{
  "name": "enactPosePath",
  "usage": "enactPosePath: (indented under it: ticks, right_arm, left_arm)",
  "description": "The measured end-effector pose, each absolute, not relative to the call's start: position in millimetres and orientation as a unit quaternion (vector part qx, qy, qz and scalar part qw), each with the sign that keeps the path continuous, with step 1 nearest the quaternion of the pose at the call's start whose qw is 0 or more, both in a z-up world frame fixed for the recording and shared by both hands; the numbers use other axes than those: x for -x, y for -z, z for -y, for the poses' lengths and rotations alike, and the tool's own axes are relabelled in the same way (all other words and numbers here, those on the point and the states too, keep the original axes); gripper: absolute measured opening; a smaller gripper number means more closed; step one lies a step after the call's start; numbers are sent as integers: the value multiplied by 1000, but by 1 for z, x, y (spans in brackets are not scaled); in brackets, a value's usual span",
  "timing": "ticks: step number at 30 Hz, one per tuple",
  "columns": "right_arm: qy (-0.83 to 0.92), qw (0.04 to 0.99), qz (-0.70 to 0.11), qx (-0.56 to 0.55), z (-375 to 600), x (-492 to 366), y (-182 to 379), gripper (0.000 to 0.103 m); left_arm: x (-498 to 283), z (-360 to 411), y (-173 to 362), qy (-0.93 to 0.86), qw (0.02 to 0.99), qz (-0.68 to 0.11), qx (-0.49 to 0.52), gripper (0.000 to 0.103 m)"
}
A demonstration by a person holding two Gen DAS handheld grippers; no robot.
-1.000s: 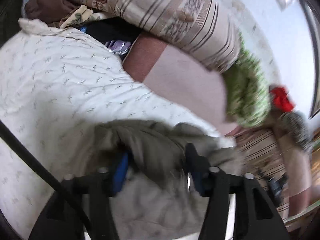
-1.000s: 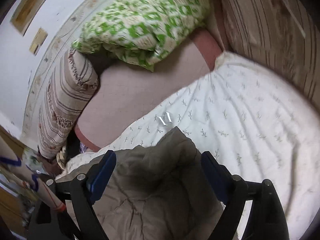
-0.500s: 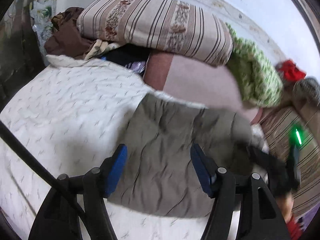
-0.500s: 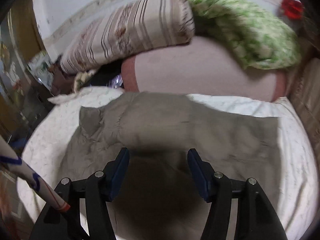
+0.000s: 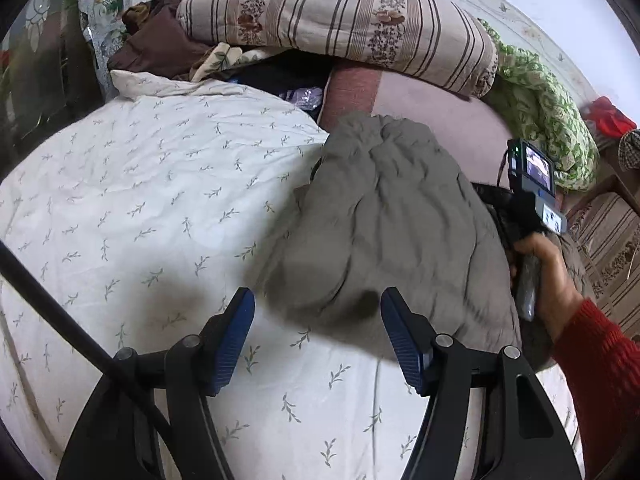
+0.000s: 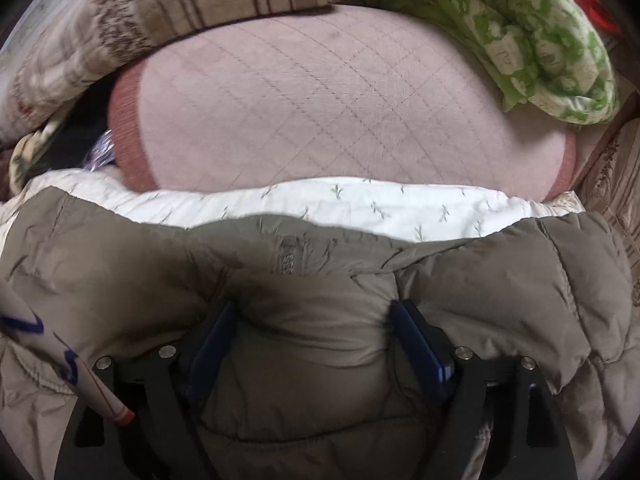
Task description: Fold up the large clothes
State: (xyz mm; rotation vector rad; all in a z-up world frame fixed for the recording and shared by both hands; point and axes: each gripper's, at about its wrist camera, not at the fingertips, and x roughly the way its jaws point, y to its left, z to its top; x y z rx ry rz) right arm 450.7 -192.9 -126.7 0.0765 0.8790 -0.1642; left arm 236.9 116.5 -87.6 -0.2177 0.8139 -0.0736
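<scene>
Padded olive jacket (image 5: 384, 216) spread on bed sheet (image 5: 132, 200), lying ahead of the left hand-held gripper (image 5: 318, 330), long axis running from near its fingers away toward the striped pillow (image 5: 340, 20). Left hand-held gripper wide open, grasping nothing. Seen from left view only: right hand (image 5: 540, 272) in red sleeve gripping its handle. Right view only: right hand-held gripper (image 6: 312, 316) spread apart, jacket fabric (image 6: 320, 272) bunched between the fingers; firm grip cannot be told.
</scene>
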Motion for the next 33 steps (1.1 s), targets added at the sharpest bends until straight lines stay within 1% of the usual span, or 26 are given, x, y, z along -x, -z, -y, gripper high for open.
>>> enactPosePath:
  ticks: [4, 7, 11, 14, 18, 20, 21, 22, 23, 25, 28, 30, 31, 33]
  right_arm:
    - [80, 898, -431, -45, 196, -462, 130, 86]
    - [82, 892, -443, -29, 190, -451, 113, 85]
    - [50, 911, -407, -26, 196, -395, 65, 85]
    - [41, 913, -406, -1, 210, -358, 53, 85]
    - [80, 909, -408, 17, 249, -340, 61, 85]
    - [104, 901, -422, -7, 277, -342, 79, 85]
    - [108, 898, -427, -20, 285, -343, 85, 87]
    - [106, 894, -433, -42, 297, -346, 96, 91]
    - [102, 890, -441, -60, 305, -351, 107, 95]
    - [97, 884, -449, -84, 316, -357, 118, 99]
    - [104, 880, -456, -85, 318, -368, 121, 101]
    - [108, 875, -466, -74, 315, -371, 114, 99]
    - [102, 879, -460, -73, 314, -365, 103, 95]
    - [89, 891, -437, -80, 318, -342, 80, 95]
  left_arm:
    - [-238, -113, 88, 26, 914, -396, 90, 65]
    - [-233, -109, 84, 28, 916, -392, 86, 65]
    - [-226, -101, 72, 19, 922, -379, 76, 65]
    - [-249, -81, 61, 18, 920, -388, 45, 65]
    - [-303, -47, 62, 31, 910, -414, 1, 65]
    - [-337, -34, 79, 19, 898, -439, -19, 65]
    - [-350, -30, 89, 6, 894, -448, -30, 66]
    - [-362, -29, 98, -3, 890, -456, -35, 68]
    - [-375, -29, 108, -7, 887, -461, -31, 75]
    - [-384, -33, 112, -14, 887, -461, -19, 79]
    - [-385, -36, 105, -17, 885, -465, -13, 79]
    - [-374, -39, 93, -17, 887, -461, -13, 79]
    - [-366, -42, 87, -16, 890, -455, -10, 79]
    - [-339, -50, 70, -13, 898, -439, -1, 79]
